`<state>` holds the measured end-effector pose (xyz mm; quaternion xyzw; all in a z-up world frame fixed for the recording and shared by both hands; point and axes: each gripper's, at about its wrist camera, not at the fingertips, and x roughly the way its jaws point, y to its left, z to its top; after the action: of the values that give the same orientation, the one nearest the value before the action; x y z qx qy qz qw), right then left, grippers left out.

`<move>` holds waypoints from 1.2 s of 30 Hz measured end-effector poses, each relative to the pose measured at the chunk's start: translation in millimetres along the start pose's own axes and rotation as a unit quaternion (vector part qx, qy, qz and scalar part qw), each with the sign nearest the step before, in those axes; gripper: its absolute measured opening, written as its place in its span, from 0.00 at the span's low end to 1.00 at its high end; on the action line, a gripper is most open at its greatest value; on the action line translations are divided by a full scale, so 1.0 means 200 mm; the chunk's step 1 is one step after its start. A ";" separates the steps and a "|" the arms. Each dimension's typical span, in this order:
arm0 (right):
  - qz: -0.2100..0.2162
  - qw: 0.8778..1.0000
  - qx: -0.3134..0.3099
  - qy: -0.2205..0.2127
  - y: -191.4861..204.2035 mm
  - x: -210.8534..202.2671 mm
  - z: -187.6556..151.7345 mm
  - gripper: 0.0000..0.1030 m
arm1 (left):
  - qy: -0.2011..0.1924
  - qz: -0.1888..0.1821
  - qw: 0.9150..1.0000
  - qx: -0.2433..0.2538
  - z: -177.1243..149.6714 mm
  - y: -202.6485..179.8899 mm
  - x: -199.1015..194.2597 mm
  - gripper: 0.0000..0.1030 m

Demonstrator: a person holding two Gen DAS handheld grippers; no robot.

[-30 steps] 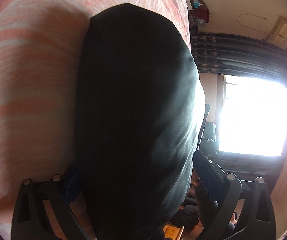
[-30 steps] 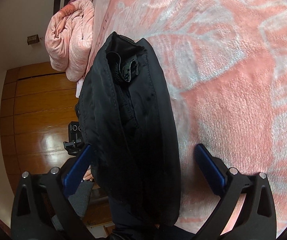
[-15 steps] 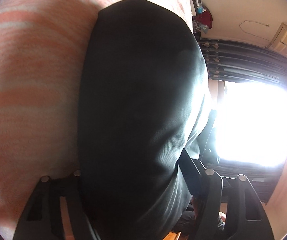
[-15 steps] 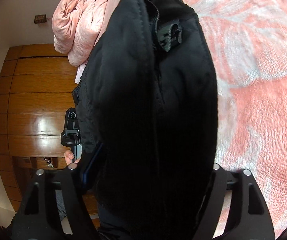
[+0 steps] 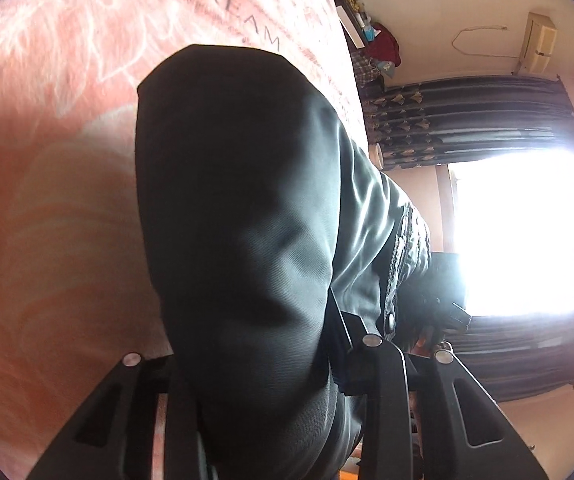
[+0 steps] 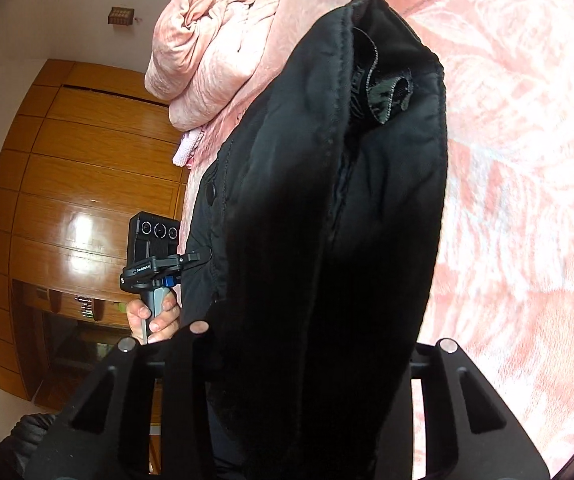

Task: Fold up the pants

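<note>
Both grippers are clamped on the black pants: left gripper and right gripper hold them above the pink blanket

black pants, pink leaf-patterned blanket

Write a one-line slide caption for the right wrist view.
Right gripper clamps black pants above the pink blanket.

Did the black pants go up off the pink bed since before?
Yes. In the right wrist view the black pants now cover more of the pink patterned bedspread and reach past the rolled pink blanket, so they came nearer the camera.
</note>
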<state>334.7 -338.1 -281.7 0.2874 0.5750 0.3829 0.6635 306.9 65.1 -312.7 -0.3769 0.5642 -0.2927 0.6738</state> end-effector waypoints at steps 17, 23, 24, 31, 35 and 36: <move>-0.030 0.998 -0.002 0.047 -0.04 0.77 1.06 0.40 | -0.034 0.040 0.997 -0.061 0.87 0.52 -0.19 0.33; -0.052 0.998 0.011 0.045 -0.19 0.83 1.00 0.64 | -0.038 0.015 0.997 -0.060 0.88 0.63 -0.13 0.44; -0.059 0.997 0.012 0.042 -0.18 0.82 1.00 0.68 | -0.044 0.012 0.997 -0.059 0.88 0.62 -0.13 0.46; -0.096 0.989 0.021 -0.111 -0.08 0.42 1.04 0.63 | -0.151 0.112 0.981 -0.044 0.66 0.57 -0.45 0.82; -0.069 0.987 -0.025 -0.146 0.11 0.39 1.11 0.58 | -0.215 0.176 0.960 -0.025 0.52 0.44 -0.54 0.93; -0.061 0.989 -0.023 -0.135 0.12 0.44 1.14 0.57 | -0.216 0.189 0.958 -0.014 0.51 0.41 -0.53 0.93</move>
<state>558.5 -237.4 -269.4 0.2853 0.4879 0.3125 0.7635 383.2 214.7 -317.3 -0.3270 0.4706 -0.0638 0.8170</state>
